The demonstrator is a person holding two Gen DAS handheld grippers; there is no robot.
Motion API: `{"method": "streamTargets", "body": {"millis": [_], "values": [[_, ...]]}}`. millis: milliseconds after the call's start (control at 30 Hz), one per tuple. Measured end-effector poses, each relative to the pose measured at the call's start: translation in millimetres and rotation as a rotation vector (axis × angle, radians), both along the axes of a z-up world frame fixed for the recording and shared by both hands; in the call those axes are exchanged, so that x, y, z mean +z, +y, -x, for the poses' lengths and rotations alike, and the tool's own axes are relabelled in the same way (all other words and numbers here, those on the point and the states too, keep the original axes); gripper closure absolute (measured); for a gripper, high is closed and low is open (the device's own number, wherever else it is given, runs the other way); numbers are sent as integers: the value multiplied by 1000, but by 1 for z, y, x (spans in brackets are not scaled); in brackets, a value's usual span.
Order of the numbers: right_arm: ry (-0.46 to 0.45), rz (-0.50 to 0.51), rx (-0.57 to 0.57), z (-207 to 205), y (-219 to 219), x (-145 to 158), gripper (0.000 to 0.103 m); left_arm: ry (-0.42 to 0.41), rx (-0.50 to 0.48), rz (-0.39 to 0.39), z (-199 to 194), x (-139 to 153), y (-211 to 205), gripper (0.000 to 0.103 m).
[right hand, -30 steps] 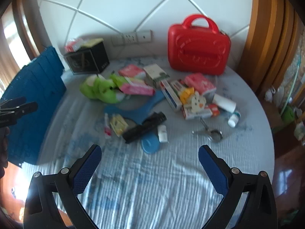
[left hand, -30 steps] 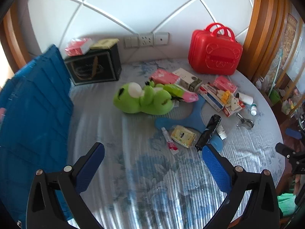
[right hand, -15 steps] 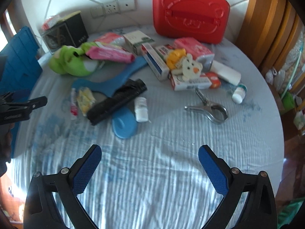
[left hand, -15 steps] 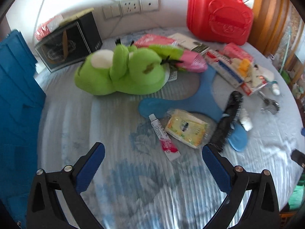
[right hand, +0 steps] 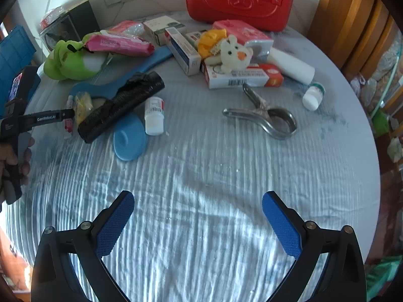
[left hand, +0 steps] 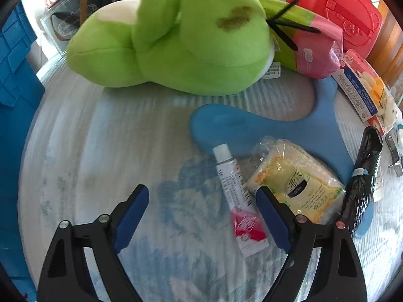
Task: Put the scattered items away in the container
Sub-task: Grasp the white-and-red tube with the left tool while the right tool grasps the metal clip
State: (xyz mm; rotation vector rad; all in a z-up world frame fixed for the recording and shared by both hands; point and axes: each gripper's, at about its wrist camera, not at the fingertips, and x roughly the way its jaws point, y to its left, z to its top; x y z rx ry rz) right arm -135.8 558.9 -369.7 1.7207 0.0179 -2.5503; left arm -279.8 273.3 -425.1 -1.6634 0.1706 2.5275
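My left gripper (left hand: 201,216) points steeply down at the striped cloth (left hand: 100,151), its jaws closing but spread apart, the pads pressing on nothing. The small white-and-red tube (left hand: 236,196) lies on the cloth between them, close to the right pad (left hand: 272,219) — whether pad and tube touch I cannot tell. Just right of the tube sits a yellow wrapped packet (left hand: 299,183), and right of that a black roll (left hand: 362,183); both rest partly on a flat blue plastic piece (left hand: 252,123). Beyond them lies the green plush frog (left hand: 171,45), with a pink packet (left hand: 314,52) against its right side and the red case (left hand: 337,12) at the far right. A blue crate (left hand: 12,75) stands at the left edge.

My right gripper (right hand: 197,224) hangs with its jaws wide over bare cloth, nothing between the 2 pads. Ahead of it, well apart, lie metal tongs (right hand: 264,115), a small white bottle (right hand: 155,115) and the boxes — all loose on the cloth.
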Motion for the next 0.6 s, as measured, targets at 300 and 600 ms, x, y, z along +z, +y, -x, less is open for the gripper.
{"method": "streamTargets", "body": {"millis": [300,600], "values": [[26,-14,9,25,26,-16,0,45,-43,12,-9,4,21,75],[74,-116,80,85,51,-37,0,49,28,-57,-32,14,-8,81]]}}
